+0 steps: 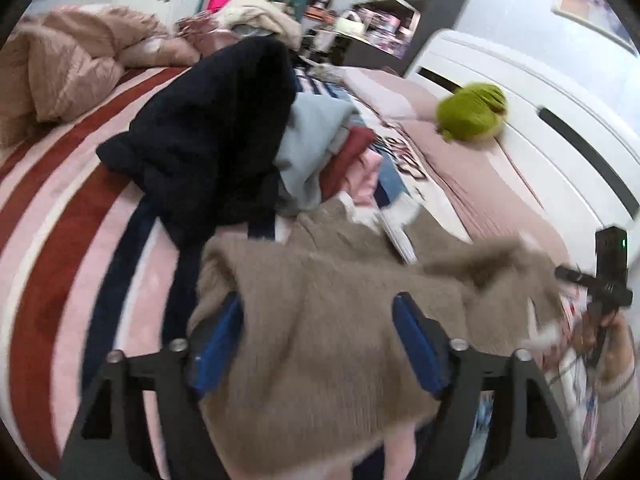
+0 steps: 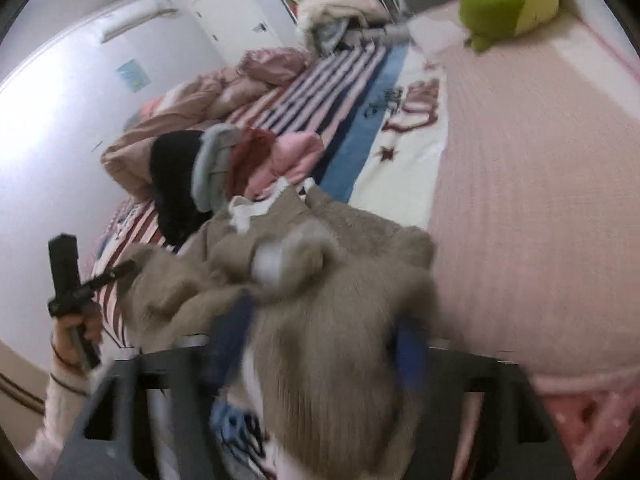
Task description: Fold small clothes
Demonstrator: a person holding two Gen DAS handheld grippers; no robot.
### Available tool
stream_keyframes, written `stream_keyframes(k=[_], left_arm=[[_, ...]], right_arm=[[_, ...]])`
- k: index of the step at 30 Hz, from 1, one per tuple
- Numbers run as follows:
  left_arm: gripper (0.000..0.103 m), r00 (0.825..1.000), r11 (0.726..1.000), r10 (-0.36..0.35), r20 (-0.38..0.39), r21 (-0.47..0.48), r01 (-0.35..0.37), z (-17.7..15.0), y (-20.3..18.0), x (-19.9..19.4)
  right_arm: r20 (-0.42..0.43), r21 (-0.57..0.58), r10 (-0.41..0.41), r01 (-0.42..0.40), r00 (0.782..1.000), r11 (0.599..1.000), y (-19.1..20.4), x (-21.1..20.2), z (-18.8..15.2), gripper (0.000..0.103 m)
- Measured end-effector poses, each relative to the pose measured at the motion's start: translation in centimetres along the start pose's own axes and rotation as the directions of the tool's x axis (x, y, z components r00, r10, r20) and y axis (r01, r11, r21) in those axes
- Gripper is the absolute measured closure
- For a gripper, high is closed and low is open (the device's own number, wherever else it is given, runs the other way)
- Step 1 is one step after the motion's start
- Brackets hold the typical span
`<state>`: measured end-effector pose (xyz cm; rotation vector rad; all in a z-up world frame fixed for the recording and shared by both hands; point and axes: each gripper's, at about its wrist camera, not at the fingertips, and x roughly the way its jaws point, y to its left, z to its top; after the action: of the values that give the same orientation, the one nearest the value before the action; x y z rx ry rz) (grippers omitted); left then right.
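Left wrist view first: my left gripper [image 1: 318,344] has its fingers [image 1: 416,344] spread wide, and the fuzzy tan sweater [image 1: 320,312] lies draped between them and over them. I can't see the pads pressing on it, so I read this as let go, cloth just resting there. Over on the right wrist view, my right gripper [image 2: 320,344] is the same story: blue fingers [image 2: 410,356] apart, tan knit slumped across the gap, nothing pinched.

So where are we? The sweater sits on the bed [image 2: 540,200], near edge, bunched and doubled over on itself. I'd call that a first rough fold laid down, not a tidy finished one. The sleeve end and the white collar [image 2: 250,214] stick out unevenly. Beyond it a heap of clothes [image 1: 248,140] waits, navy, pale blue, dark red and pink, all unfolded as far as I can judge. Most of the job looks to be ahead of me.

Hard to read: both views are smeared with motion blur around the sweater, so its edges and layers are guesswork. My fingers hide the hem nearest me. The green plush toy [image 1: 472,114] sits well apart by the headboard, out of the way.
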<state>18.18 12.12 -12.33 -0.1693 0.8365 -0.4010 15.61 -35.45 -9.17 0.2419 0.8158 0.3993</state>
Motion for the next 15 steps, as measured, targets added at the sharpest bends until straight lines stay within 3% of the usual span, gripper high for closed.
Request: stream_keyframes(k=[3,8,12,15], left_arm=[[0.026,0.999,0.999,0.003,-0.042,0.039,-0.001,-1.9,0.1,-1.1],[0.026,0.994,0.999,-0.052,-0.095,-0.009,0.051,-5.3,1.3,-0.4],[0.026,0.992,0.998,-0.054,-0.117,0.024,0.057,-7.2,0.0,-0.4],[0.026,0.989,0.999,-0.016,-0.15,0.031,0.021,-8.2,0.2,-0.3]], right_arm=[[-0.026,-0.002,0.028,-0.028,0.999,1.0,-0.3,-2.3,-2.3,0.004],[-0.108,0.039,0.136,-0.133,0.985,0.99,-0.5,-1.3,-5.3,0.007],[-0.141,-0.005,0.1,-0.102,0.985,0.995,1.3,-0.1,-6.5,0.02],[-0.19,-0.018,0.031,-0.035,0.981,0.999,1.6,-0.3,-7.8,0.021]])
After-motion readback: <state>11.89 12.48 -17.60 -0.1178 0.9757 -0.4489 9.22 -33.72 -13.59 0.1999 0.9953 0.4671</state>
